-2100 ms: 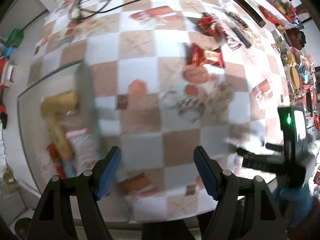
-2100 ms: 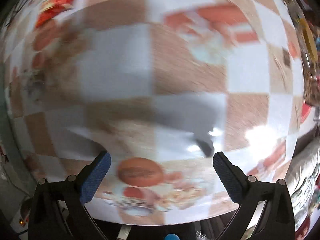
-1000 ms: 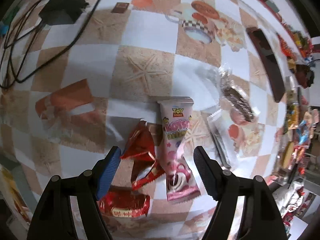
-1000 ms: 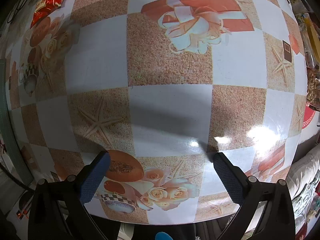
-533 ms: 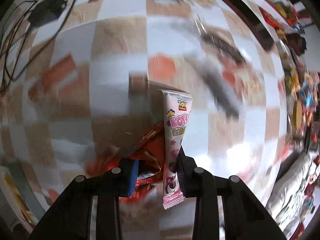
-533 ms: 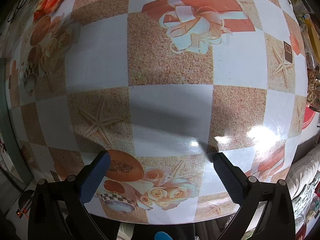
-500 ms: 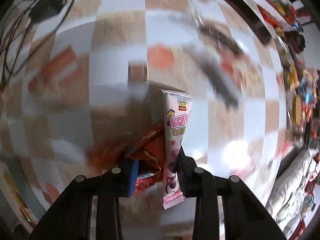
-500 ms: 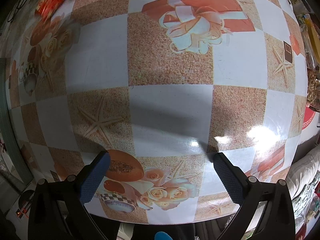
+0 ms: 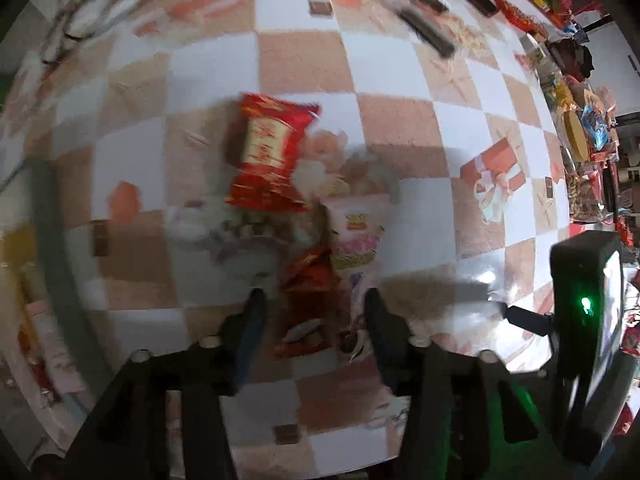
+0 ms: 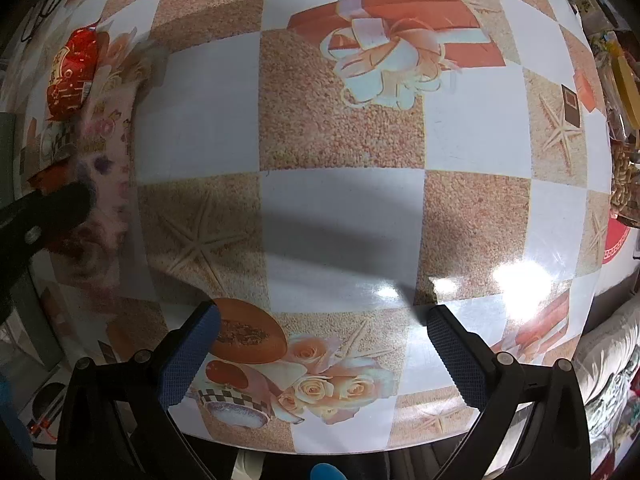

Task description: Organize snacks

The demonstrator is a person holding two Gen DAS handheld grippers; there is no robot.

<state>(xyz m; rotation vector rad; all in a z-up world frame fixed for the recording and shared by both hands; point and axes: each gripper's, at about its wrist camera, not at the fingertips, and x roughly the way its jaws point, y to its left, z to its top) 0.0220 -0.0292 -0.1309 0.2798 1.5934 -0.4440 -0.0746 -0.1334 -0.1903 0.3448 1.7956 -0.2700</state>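
In the left wrist view my left gripper (image 9: 316,320) points down at the checkered tablecloth, its jaws opening. A pink Toy Story packet (image 9: 356,248) and a smaller red-orange packet (image 9: 308,280) hang blurred between them, and the left pad stands clear of the wrappers. A larger red packet (image 9: 272,156) lies flat just beyond them. My right gripper (image 10: 324,348) is open over bare cloth with nothing between its fingers. At its far left the red packet (image 10: 72,76), the blurred pink packet (image 10: 108,152) and a left-gripper finger (image 10: 44,208) show.
A bin edge (image 9: 52,240) with yellowish snacks behind it runs down the left side. Long dark packets (image 9: 428,36) lie at the far end. A heap of assorted snacks (image 9: 580,140) lines the right edge. Cables (image 9: 80,20) lie far left. The right gripper's body (image 9: 588,340) stands close by.
The left gripper shut on the pink and red-orange packets, carried them across the table to beside the large red packet, and its jaws have since parted. The right gripper stayed still.
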